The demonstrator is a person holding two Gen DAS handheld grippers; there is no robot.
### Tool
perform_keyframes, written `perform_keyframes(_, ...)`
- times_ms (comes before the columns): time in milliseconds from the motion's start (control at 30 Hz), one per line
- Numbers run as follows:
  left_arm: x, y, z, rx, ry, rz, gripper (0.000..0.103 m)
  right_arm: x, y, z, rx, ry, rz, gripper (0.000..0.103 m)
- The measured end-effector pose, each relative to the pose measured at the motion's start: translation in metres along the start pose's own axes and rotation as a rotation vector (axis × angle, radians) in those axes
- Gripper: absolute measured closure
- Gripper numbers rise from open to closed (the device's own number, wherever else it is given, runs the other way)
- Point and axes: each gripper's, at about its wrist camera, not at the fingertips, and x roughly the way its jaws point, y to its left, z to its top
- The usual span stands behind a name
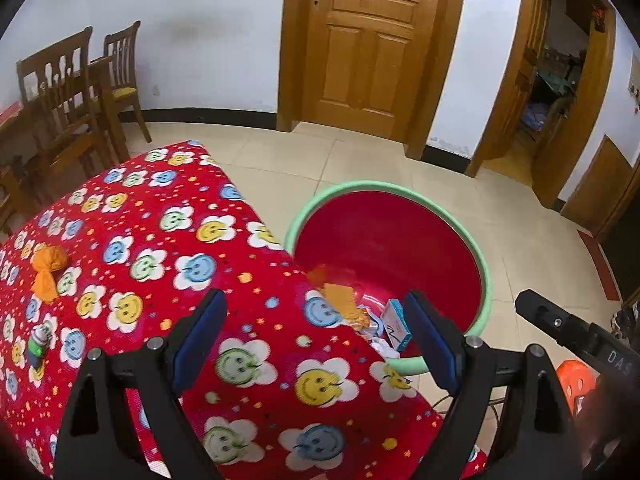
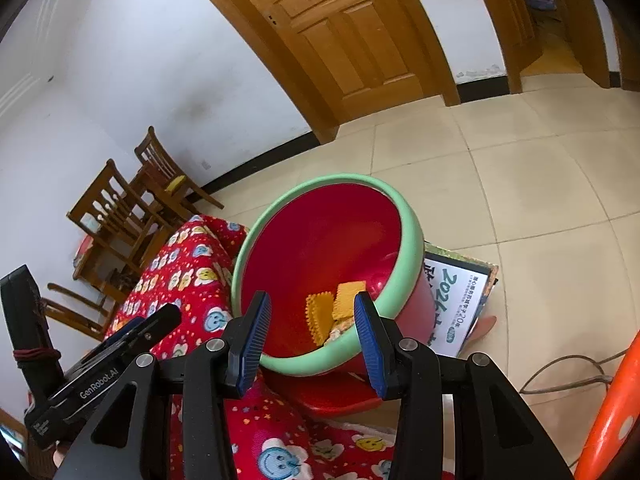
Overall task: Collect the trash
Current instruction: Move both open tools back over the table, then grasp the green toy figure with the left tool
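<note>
A red bin with a green rim (image 1: 486,268) (image 2: 412,236) stands on the floor beside the table. Inside lie orange wrappers (image 2: 334,310), a white and blue box (image 1: 394,324) and crumpled paper. An orange crumpled wrapper (image 1: 48,268) and a small green and white item (image 1: 40,340) lie on the red smiley tablecloth (image 1: 168,240) at the left. My left gripper (image 1: 316,344) is open and empty over the table's corner. My right gripper (image 2: 312,336) is open and empty above the bin's near rim.
Wooden chairs (image 1: 72,92) stand by the far wall left. A wooden door (image 1: 368,40) is behind. A printed calendar (image 2: 456,300) leans behind the bin. An orange stool (image 1: 576,376) and a cable (image 2: 568,372) are on the tiled floor at right.
</note>
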Motion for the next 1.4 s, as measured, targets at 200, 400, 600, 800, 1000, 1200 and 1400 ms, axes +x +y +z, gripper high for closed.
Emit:
perform_keyframes(200,-0.015,0.014,-0.001,-0.026,-0.012,0.026,0.014,-0.003,0.01,-0.002,-0.016,0.002,0.015,0.059)
perform_keyframes(400,-0.029,0.032,-0.003,-0.055,-0.024,0.068,0.014,-0.005,0.021,-0.004,-0.038,0.003,0.03,0.058)
perform_keyframes(600,-0.044,0.055,-0.004,-0.081,-0.04,0.119,0.014,-0.004,0.033,-0.007,-0.061,0.011,0.047,0.057)
perform_keyframes(800,-0.059,0.079,-0.006,-0.119,-0.058,0.157,0.014,-0.002,0.052,-0.012,-0.092,0.026,0.065,0.057)
perform_keyframes(1000,-0.068,0.105,-0.012,-0.152,-0.062,0.203,0.014,0.003,0.067,-0.019,-0.118,0.044,0.079,0.057)
perform_keyframes(1200,-0.073,0.143,-0.022,-0.216,-0.045,0.277,0.014,0.009,0.08,-0.025,-0.146,0.064,0.085,0.057)
perform_keyframes(1400,-0.072,0.177,-0.033,-0.255,-0.026,0.344,0.014,0.019,0.092,-0.031,-0.166,0.089,0.085,0.056)
